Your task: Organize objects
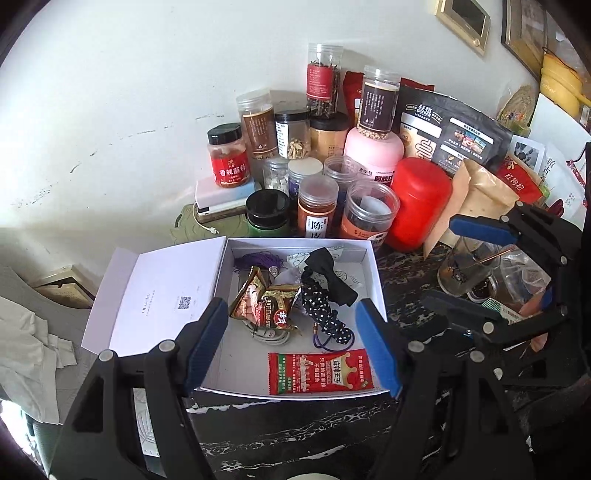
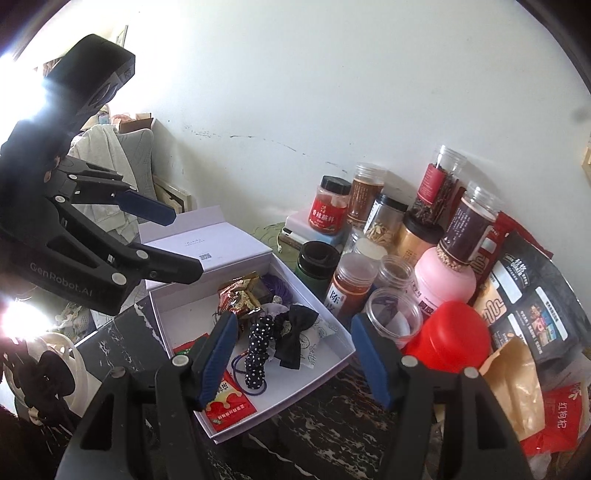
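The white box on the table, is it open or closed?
Open. The white box has its lid flipped back flat beside it, and you can see snack packets and a polka-dot scrunchie inside.

wall: white, scuffed (image 1: 129, 110) | picture frames (image 1: 465, 22) top right | pale cloth (image 1: 26, 350) left
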A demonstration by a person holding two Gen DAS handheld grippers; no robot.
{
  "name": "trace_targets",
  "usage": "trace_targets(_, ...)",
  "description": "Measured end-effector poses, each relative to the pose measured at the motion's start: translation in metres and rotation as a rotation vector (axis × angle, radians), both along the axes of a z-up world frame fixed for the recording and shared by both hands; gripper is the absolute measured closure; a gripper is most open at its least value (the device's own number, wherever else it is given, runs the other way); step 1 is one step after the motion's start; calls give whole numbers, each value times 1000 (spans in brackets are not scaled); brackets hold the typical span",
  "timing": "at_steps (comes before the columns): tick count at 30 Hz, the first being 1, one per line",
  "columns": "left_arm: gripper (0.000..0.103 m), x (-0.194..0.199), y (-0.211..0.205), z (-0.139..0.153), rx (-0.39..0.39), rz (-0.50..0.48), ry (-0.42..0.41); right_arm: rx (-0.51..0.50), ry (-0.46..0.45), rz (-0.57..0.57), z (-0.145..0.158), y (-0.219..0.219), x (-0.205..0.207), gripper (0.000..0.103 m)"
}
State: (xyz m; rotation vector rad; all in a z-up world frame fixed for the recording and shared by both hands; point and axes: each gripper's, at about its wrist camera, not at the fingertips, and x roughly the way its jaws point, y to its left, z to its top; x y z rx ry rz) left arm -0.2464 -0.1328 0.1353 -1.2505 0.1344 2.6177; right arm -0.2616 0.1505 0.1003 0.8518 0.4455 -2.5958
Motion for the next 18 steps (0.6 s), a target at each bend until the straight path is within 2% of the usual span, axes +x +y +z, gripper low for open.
trace_targets(9, 32, 46, 28, 32, -52, 16, 98, -17, 39, -48, 18, 23, 37, 33)
trace_targets(12, 28, 62, 37, 36, -62, 20, 121, -19, 53, -63, 21, 29, 50, 29)
trace_targets(18, 26, 95, 53, 36, -71, 24, 138, -13, 61, -77, 21, 39, 74, 26)
